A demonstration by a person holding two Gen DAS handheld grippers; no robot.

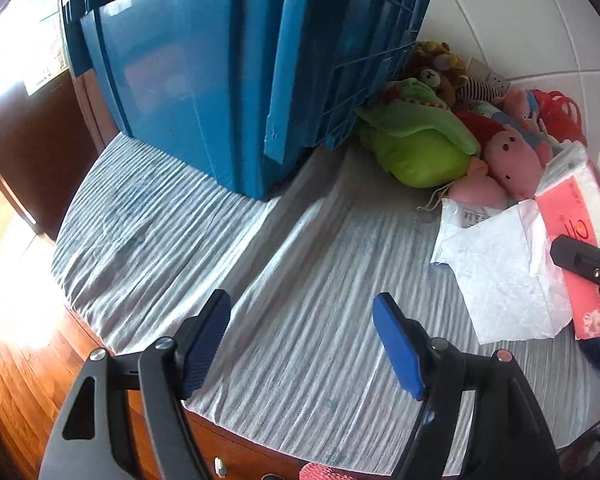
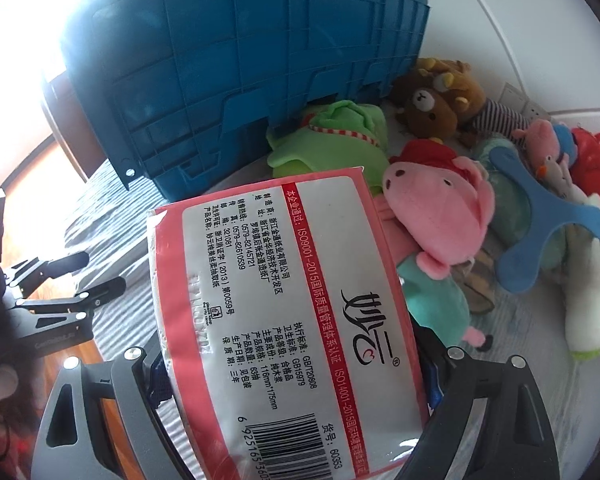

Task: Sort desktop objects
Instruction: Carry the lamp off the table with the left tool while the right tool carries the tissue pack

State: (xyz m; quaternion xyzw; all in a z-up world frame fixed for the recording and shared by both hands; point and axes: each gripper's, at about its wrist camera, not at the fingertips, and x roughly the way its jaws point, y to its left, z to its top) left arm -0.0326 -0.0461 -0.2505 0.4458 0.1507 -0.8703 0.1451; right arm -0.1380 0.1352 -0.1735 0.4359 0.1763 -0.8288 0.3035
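We hold the tissue pack (image 2: 284,320) clamped in our right tongs (image 2: 296,376); left tongs (image 1: 300,344) apart, empty. Next: into the crate (image 2: 236,64) ahead.

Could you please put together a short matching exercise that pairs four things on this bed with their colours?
Things:
1. storage crate
2. bear plush
3. pig plush
4. tissue pack, held in the right claw

Colours:
A. pink with a red hat
B. red and white
C. blue
D. brown

Pairs: 1-C, 2-D, 3-A, 4-B
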